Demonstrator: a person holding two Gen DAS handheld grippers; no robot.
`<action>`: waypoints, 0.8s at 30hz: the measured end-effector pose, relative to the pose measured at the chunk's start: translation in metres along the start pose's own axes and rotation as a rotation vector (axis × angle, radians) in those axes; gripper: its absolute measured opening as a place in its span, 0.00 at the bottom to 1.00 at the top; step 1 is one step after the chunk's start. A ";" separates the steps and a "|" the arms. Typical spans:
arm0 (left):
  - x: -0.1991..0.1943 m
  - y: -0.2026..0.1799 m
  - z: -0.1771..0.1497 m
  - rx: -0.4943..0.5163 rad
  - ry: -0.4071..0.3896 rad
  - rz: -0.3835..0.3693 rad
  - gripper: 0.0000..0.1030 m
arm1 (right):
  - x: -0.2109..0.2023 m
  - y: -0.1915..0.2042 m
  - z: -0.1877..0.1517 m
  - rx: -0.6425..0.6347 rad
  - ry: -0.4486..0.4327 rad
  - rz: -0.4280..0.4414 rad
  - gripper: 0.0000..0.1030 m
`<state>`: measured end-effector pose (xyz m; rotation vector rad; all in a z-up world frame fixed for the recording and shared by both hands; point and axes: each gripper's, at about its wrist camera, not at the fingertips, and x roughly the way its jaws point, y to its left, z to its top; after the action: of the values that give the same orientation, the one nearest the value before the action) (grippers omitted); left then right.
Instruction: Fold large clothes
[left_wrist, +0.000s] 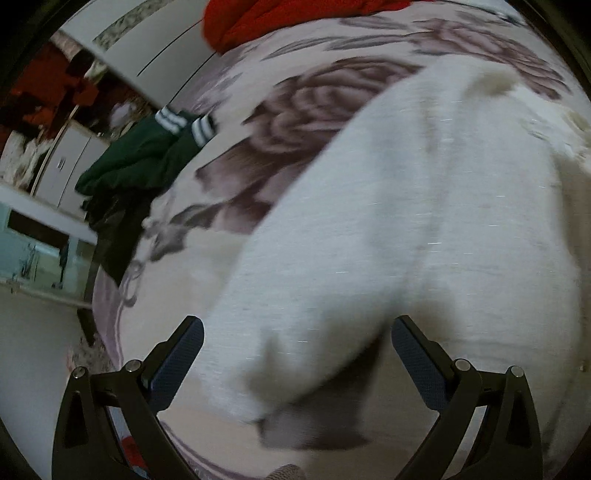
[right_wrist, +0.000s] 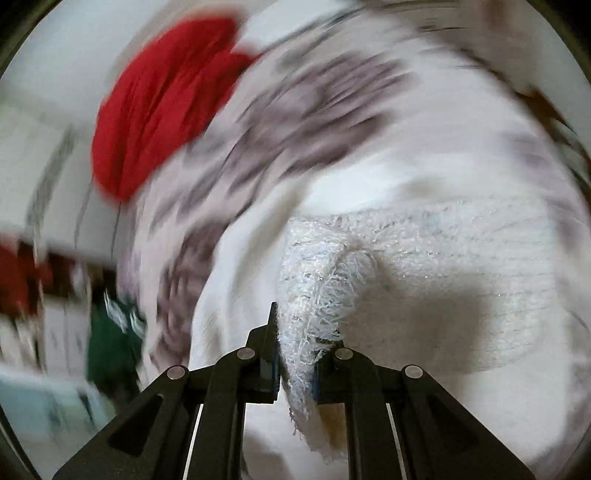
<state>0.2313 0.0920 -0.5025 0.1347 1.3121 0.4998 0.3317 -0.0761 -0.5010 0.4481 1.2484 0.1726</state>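
The white sweater (left_wrist: 424, 229) lay spread on the flowered bed cover (left_wrist: 295, 110), with a red garment (left_wrist: 280, 18) and a green one (left_wrist: 140, 155) off to the side. The right tool (right_wrist: 295, 354) was clamped on a fuzzy edge of the sweater. The left tool (left_wrist: 295, 350) stood wide apart above another edge, holding nothing. The fold looked barely begun; next, the left tool probably needed to pinch its edge.
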 end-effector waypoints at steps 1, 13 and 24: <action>0.006 0.010 0.000 -0.007 0.006 0.003 1.00 | 0.039 0.031 0.000 -0.048 0.048 -0.004 0.11; 0.030 0.033 -0.008 0.004 0.054 -0.075 1.00 | 0.008 -0.085 -0.084 0.070 0.067 -0.255 0.52; 0.019 0.019 -0.009 -0.036 0.059 0.017 1.00 | 0.018 -0.260 -0.079 0.150 0.098 -0.475 0.11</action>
<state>0.2210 0.1150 -0.5153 0.1019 1.3601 0.5457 0.2331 -0.2853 -0.6443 0.2624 1.4352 -0.3066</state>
